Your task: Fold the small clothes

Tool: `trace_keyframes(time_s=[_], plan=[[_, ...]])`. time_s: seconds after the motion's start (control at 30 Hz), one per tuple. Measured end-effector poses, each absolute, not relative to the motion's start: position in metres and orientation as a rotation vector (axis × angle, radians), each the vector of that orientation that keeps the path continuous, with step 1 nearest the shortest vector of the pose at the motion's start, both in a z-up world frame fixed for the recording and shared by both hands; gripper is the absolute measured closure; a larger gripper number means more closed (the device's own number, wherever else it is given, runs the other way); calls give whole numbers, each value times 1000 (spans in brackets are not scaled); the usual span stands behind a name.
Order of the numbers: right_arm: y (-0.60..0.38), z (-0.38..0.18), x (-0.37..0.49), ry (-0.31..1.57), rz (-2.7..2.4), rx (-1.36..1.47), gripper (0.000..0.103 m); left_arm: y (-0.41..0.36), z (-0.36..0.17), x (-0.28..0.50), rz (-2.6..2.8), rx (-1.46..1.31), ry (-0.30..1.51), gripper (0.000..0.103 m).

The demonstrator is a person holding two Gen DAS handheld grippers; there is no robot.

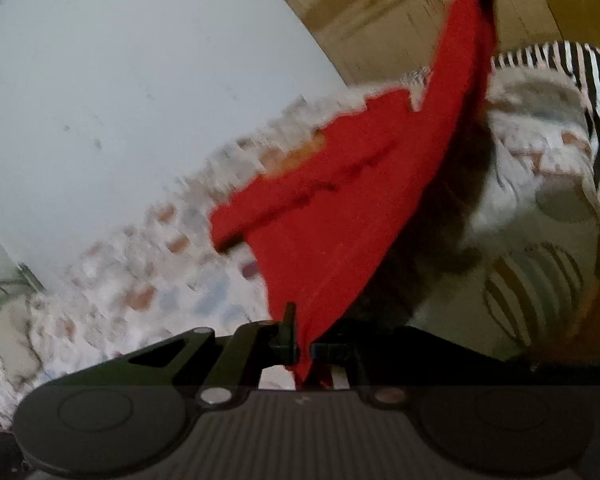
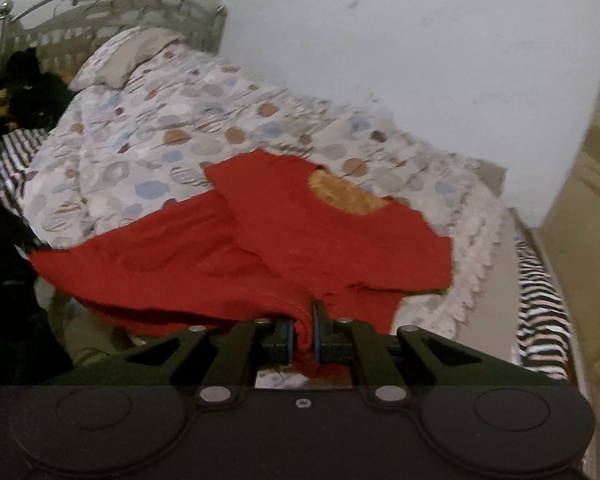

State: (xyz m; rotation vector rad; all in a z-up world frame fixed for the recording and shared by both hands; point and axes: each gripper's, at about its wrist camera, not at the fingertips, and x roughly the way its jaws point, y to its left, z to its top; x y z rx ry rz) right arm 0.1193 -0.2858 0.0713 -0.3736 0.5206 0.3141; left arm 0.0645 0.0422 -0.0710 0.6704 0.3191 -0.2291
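Note:
A small red top [image 2: 300,248] with a round neckline and an orange lining lies spread on the patterned quilt [image 2: 148,136]. My right gripper [image 2: 303,340] is shut on a bunched fold of its near hem. In the left wrist view the red top [image 1: 340,208] stretches up and away in a taut band toward the upper right. My left gripper [image 1: 304,346] is shut on a corner of that cloth, which hangs down between the fingers. The far end of the band runs into a dark shape at the top edge.
The bed has a metal headboard [image 2: 100,4] and a pillow [image 2: 136,56] at its far end. A white wall [image 2: 420,48] runs along the bed. A striped sheet [image 2: 540,312] shows at the bed's right edge. Dark items [image 2: 28,84] sit on the left.

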Motion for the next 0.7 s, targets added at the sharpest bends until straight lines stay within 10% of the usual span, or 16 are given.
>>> trace_keyframes(time_s=[0.37,0.7], plan=[[-293,30,20,264,118,-335,97,50,-21,10,-226,552,70,100],[-286,85,-69,268,161,-337,97,75,53,-55,-309,304,223,100]])
